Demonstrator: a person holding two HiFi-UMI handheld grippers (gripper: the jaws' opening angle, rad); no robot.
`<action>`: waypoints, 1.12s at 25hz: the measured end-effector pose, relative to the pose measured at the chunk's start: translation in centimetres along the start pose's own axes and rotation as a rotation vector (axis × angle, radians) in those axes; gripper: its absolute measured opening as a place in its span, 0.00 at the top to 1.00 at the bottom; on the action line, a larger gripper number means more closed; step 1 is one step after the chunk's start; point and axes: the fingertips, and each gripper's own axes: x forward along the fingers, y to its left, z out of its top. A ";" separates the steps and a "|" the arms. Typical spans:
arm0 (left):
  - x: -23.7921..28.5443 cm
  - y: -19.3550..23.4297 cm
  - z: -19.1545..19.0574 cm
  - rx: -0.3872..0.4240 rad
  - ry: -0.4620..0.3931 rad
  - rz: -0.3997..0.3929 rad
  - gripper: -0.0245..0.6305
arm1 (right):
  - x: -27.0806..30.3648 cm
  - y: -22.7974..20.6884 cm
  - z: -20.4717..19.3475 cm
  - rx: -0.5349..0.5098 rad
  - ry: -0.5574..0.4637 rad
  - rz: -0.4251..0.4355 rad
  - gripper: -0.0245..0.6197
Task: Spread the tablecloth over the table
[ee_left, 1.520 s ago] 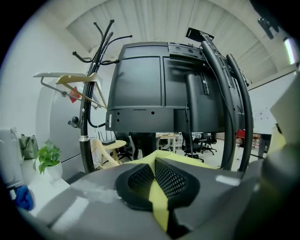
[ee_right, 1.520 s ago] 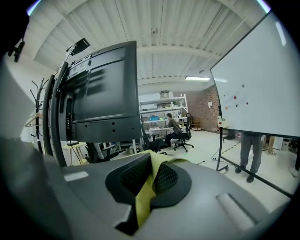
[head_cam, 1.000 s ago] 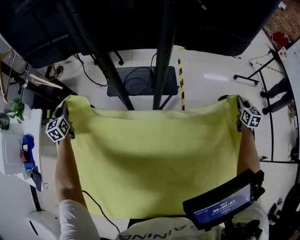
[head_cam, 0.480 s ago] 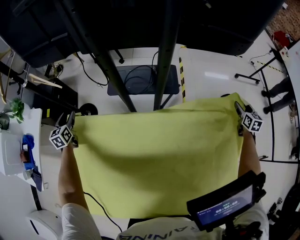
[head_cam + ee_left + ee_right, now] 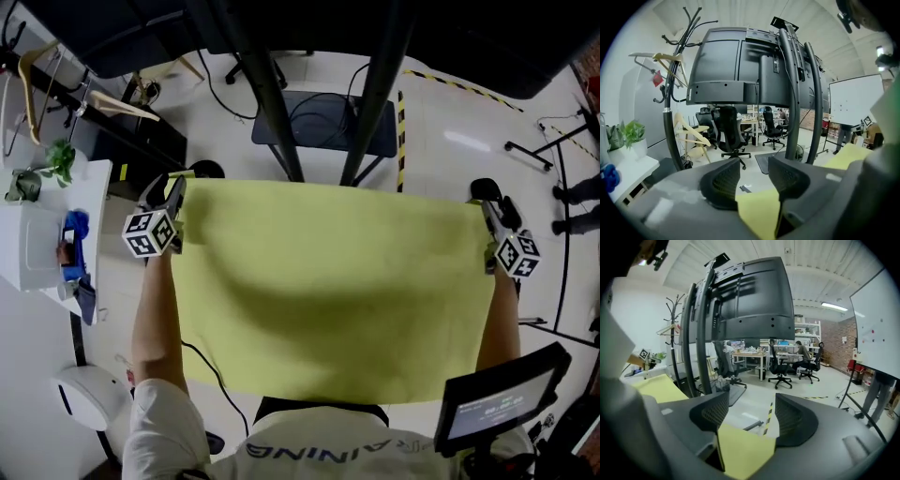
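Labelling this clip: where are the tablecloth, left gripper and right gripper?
tablecloth (image 5: 337,291): head view, sheet's middle.
left gripper (image 5: 753,173): left gripper view, midway between just-opened jaws; tablecloth corner between them.
right gripper (image 5: 752,413): right gripper view, midway between just-opened jaws; tablecloth corner between them.

Office interior. Pale glossy floor with a dark mat and yellow-black striped tape; white counter bearing a potted plant at left. Coat stand with hangers, office chairs, whiteboard, brick wall, ceiling strip light; large dark panel on black poles.
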 end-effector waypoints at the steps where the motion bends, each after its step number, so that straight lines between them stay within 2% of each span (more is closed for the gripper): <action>1: -0.5 -0.1 0.2 0.001 -0.004 -0.003 0.66 | -0.3 1.5 0.0 -0.001 -0.010 0.026 0.49; 5: -3.0 -0.3 2.1 0.019 -0.044 -0.011 0.69 | -1.8 7.2 0.8 -0.014 -0.070 0.109 0.49; 9: -7.4 -2.8 4.5 0.029 -0.135 -0.007 0.82 | -4.8 12.5 1.3 -0.045 -0.118 0.161 0.50; 10: -8.6 -4.0 5.1 0.027 -0.163 -0.016 0.85 | -5.5 13.6 1.5 -0.043 -0.128 0.164 0.56; 12: -10.7 -7.1 6.1 0.019 -0.219 -0.059 0.89 | -7.0 15.3 2.3 -0.033 -0.155 0.150 0.83; 13: -11.6 -8.9 6.3 0.012 -0.241 -0.083 0.90 | -7.8 16.2 2.7 -0.028 -0.172 0.148 0.91; 14: -12.7 -10.6 6.3 0.006 -0.257 -0.099 0.93 | -8.8 17.4 3.1 -0.020 -0.192 0.158 0.95; 18: -17.1 -16.5 5.8 -0.022 -0.292 -0.128 0.95 | -13.0 22.7 4.8 0.002 -0.265 0.207 0.95; 22: -20.4 -20.9 5.2 -0.086 -0.273 -0.170 0.95 | -17.9 26.2 4.8 0.031 -0.274 0.225 0.95; 28: -23.9 -25.3 7.8 -0.040 -0.297 -0.231 0.95 | -23.0 27.7 6.5 -0.013 -0.283 0.189 0.95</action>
